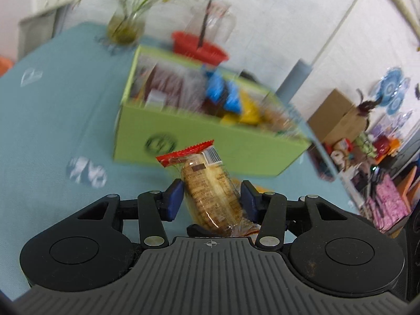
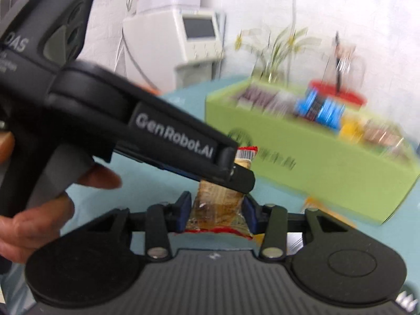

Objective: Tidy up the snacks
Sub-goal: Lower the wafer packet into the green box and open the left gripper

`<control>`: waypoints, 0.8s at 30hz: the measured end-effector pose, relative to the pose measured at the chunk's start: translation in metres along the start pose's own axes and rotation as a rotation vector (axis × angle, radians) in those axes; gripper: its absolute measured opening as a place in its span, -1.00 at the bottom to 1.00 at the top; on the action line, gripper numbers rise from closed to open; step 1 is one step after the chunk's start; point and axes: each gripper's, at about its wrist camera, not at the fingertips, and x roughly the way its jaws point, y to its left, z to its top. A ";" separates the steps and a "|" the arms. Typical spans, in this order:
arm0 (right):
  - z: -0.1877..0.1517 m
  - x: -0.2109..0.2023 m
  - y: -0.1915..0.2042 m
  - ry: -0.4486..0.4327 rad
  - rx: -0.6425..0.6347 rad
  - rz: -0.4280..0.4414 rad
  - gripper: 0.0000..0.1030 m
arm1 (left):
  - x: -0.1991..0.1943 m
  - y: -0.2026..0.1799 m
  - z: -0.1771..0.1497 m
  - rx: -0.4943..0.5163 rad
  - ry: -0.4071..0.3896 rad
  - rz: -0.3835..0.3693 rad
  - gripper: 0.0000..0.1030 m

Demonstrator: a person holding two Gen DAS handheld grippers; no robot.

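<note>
Both claws are pinching the same cracker packet [image 1: 210,191] and lifting it off the teal surface [image 1: 65,120]: left claw [image 1: 211,197] squeezing its middle, right claw [image 2: 216,210] clamping the bottom seam, probably steadying it for the green box [image 1: 210,136] at 12 o'clock.

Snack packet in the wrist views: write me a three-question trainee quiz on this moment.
1. True or false: the green box is empty.
2. What is the right gripper shut on? A) a blue sachet B) the snack packet C) a red bowl
3. Which other tool grips that same packet?

Key
1. False: snacks lie in it.
2. B
3. The left gripper, higher up the packet.
</note>
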 end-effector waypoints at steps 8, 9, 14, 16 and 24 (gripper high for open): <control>0.062 0.014 -0.072 -0.065 -0.003 -0.097 0.14 | 0.048 -0.062 0.101 0.128 -0.067 -0.020 -0.46; 0.066 0.021 -0.084 -0.052 0.012 -0.098 0.14 | 0.063 -0.065 0.110 0.130 -0.058 -0.013 -0.46; 0.077 0.069 -0.131 0.046 0.078 -0.107 0.13 | 0.139 -0.068 0.126 0.149 0.025 0.032 -0.47; 0.072 0.080 -0.145 0.068 0.100 -0.099 0.16 | 0.162 -0.064 0.121 0.151 0.060 0.050 -0.42; 0.067 0.075 -0.156 0.024 0.156 -0.069 0.42 | 0.148 -0.066 0.107 0.196 -0.007 0.026 0.30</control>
